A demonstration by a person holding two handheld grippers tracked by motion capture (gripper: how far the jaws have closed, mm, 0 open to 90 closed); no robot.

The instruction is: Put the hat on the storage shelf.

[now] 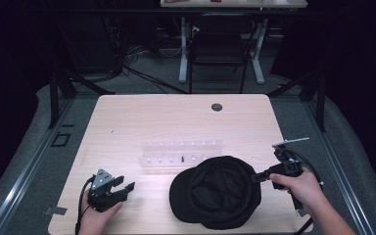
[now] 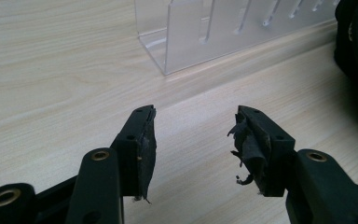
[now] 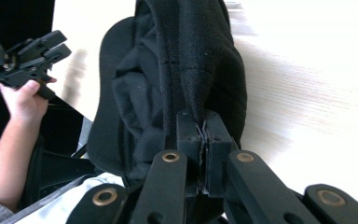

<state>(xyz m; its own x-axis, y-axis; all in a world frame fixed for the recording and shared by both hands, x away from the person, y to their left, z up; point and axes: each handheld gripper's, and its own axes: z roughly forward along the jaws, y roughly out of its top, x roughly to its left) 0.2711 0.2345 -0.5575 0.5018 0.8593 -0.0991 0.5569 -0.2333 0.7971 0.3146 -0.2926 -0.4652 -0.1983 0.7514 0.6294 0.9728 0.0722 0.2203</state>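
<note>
A black cap (image 1: 215,192) sits on the light wooden counter (image 1: 142,117) in the lower middle of the high view, its brim toward the lower left and its crown filling the space between the two hands. The right tongs (image 1: 257,177) come in from the right side of that view, held in the person's right hand (image 1: 301,188), and meet the cap at its right edge. In the right gripper view the two black jaws are pressed together on a fold of the cap's dark fabric (image 3: 200,70), which rises straight up from the tips toward the top of the frame; the rest of the cap hangs to the left of the fold.

The left tongs (image 1: 122,188) rest at the lower left of the high view, in the left hand (image 1: 95,215), well apart from the cap and pointing toward it. In the left gripper view (image 2: 193,135) the jaws stand spread with bare counter between them, their worn pads frayed.

A clear plastic rack (image 1: 181,152) lies just beyond the cap, toward the upper middle of the counter, and shows at the top of the left gripper view (image 2: 205,32).
</note>
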